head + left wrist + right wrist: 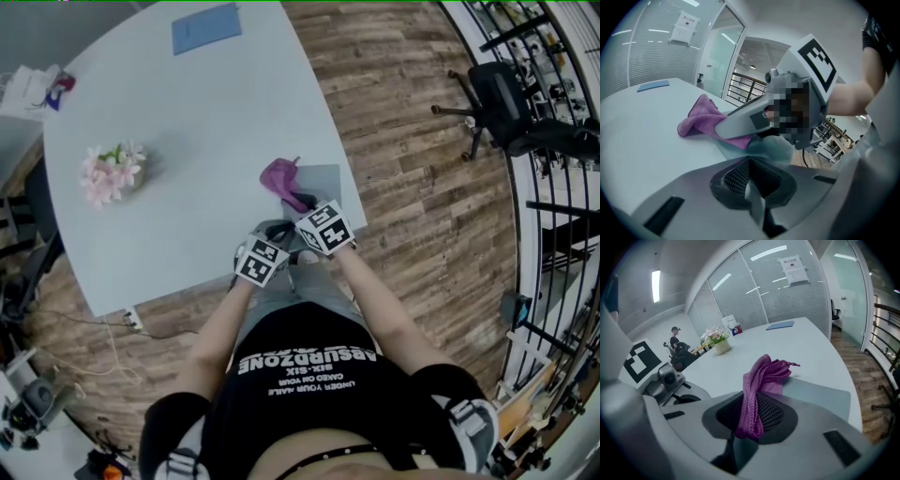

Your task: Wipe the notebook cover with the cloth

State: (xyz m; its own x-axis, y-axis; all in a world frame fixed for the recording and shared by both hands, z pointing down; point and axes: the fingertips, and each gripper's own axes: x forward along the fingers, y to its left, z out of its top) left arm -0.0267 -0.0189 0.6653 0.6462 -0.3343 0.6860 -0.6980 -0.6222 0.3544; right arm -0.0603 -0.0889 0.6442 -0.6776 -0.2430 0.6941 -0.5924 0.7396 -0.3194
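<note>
Closest to the person, just left of the near corner of the grey notebook [820, 397], the left gripper [750, 187] is at the front edge of the white table [187, 103]. Its jaws are pressed together with nothing between them. Right beside it, over the notebook's near edge, is the right gripper [746, 427], its jaws pinching one end of the purple cloth [764, 376].

From that pinch the cloth runs away in a bunched band. It ends in a crumpled heap at the notebook's left edge, part of it on the cover and part on the tabletop just beside it. The notebook lies flat and closed, and the right half of its cover is bare.

Well to the left of the notebook, a pot of pink and white flowers [112, 173] stands on the table. Far beyond the notebook, at the table's opposite end, a blue folder [206, 28] lies flat. A white bag [28, 89] sits well left of the notebook at the far corner.

To the right of the notebook and beyond it, off the table, a black office chair [502, 94] stands on the wood-plank floor [403, 141]. Farthest from the notebook is a glass partition [754, 296] with a paper sheet [793, 268] stuck to it.
</note>
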